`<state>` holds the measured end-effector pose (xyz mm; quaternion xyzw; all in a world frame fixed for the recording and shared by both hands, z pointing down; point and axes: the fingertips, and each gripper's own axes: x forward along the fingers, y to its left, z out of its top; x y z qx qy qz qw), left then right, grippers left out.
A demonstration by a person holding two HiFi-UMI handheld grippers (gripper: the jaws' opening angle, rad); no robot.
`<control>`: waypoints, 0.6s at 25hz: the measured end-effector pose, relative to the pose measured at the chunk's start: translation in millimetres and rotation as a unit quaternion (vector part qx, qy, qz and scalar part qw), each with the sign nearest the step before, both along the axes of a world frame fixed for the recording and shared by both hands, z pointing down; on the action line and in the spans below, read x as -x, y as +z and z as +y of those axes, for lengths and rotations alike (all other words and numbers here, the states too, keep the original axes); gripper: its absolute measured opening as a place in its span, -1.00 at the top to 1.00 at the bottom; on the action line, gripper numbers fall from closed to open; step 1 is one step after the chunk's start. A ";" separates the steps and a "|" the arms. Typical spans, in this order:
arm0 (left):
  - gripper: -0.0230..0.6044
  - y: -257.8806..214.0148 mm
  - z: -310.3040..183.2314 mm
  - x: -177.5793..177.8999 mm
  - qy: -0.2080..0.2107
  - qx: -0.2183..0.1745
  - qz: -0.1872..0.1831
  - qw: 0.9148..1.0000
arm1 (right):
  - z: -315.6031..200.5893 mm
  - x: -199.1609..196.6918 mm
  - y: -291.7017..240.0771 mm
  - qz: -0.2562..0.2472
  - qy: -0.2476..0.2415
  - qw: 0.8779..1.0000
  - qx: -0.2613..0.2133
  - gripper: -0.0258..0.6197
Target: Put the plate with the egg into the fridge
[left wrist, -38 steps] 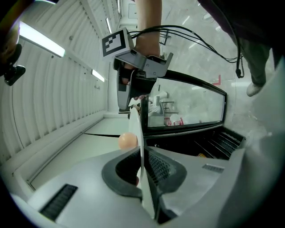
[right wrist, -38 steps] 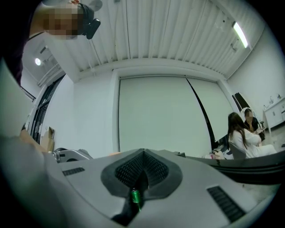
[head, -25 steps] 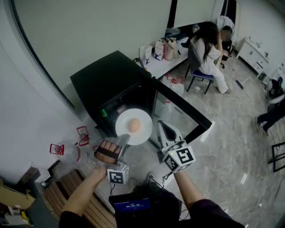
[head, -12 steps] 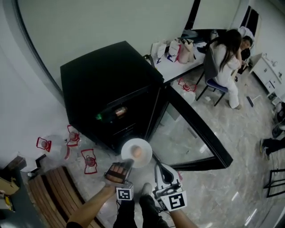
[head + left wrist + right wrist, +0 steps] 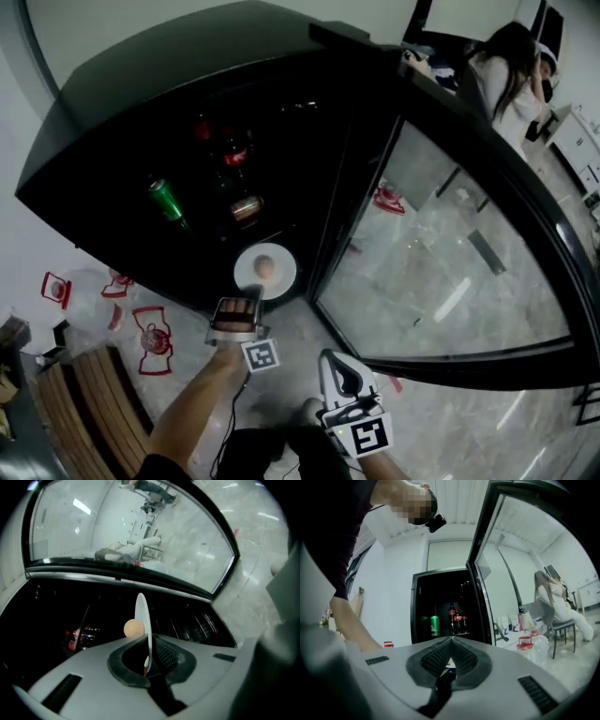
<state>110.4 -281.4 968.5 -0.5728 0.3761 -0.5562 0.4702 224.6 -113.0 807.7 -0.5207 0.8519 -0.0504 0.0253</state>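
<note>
Head view looks down; gripper views face fridge (image 5: 187,94).

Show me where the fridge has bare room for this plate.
Bare: the wire rack below the drinks shelf, as far as the dark shows. Crowded: that shelf, with the green can and cola bottles side by side.

The left tool (image 5: 147,656) has a matt grey plastic shell and black, rubbery pads (image 5: 166,656) with a fine grid texture. The right tool (image 5: 450,656) looks the same. Between the left tool's pads, the plate (image 5: 142,620) is white, smooth and slightly glossy. The egg (image 5: 133,628) on it has a matt, pale tan shell. Ahead of both tools the fridge (image 5: 187,103) is matt black, and its door (image 5: 450,253) is glossy glass. Below them the floor (image 5: 291,342) looks like polished stone. Left of the left tool stands a bench (image 5: 94,398) of wooden slats.
</note>
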 end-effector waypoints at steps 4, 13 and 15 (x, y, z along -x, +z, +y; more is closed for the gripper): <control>0.84 33.6 -55.0 24.4 -0.074 0.008 0.001 0.997 | -9.8 2.8 45.8 0.002 -0.006 1.000 -0.001 0.90; 0.84 88.9 -100.5 35.6 -0.121 0.136 0.027 0.983 | -38.0 -1.6 74.2 -0.015 -0.004 1.000 -0.002 0.90; 0.84 90.3 -108.9 37.8 -0.132 0.161 0.027 0.978 | -42.8 -4.1 74.0 -0.014 -0.004 1.000 0.001 0.90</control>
